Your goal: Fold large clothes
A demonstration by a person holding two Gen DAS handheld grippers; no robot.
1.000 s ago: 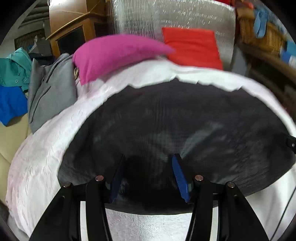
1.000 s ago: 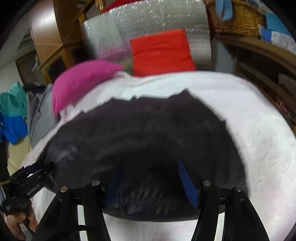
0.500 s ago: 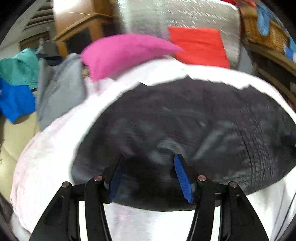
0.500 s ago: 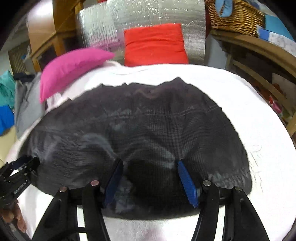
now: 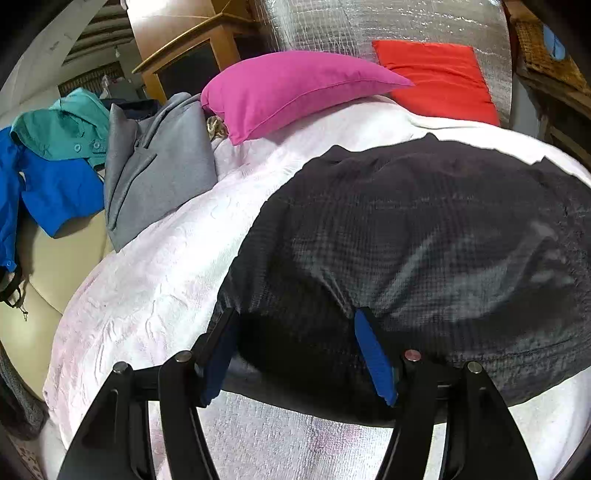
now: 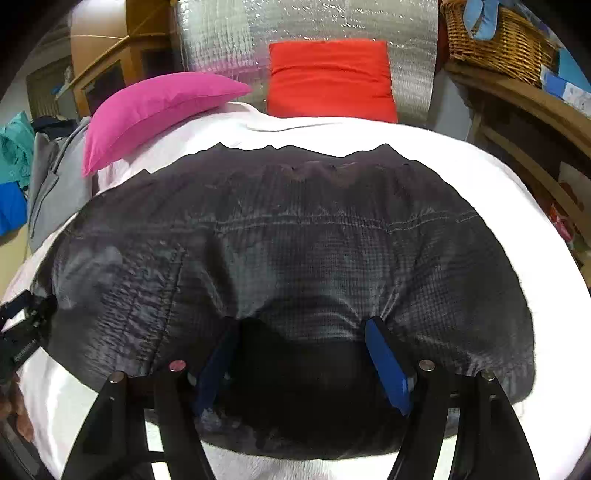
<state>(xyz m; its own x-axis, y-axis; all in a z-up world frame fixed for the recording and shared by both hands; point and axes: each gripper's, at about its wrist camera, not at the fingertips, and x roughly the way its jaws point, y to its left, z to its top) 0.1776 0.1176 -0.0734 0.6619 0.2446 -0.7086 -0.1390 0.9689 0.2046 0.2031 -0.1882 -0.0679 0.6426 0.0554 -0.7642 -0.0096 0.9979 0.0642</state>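
Observation:
A large dark checked shirt (image 5: 424, 236) lies spread on the white bed cover (image 5: 155, 280); it also shows in the right wrist view (image 6: 295, 240). My left gripper (image 5: 295, 325) is open, its blue pads (image 5: 373, 354) wide apart over the shirt's near left edge. My right gripper (image 6: 301, 332) is open too, its pads (image 6: 386, 358) wide apart, with dark cloth bunched between them at the near hem. The left gripper's body (image 6: 22, 332) shows at the left edge of the right wrist view.
A pink pillow (image 5: 291, 88) and a red pillow (image 5: 436, 81) lie at the head of the bed against a silver foil panel (image 6: 303, 26). Grey (image 5: 159, 166), teal (image 5: 62, 129) and blue (image 5: 55, 192) clothes lie left. A wicker basket (image 6: 491, 40) stands on shelves at right.
Both cameras have shifted: the shirt now sits more to the right in the left view and looks flatter and more spread. Both grippers stay open throughout.

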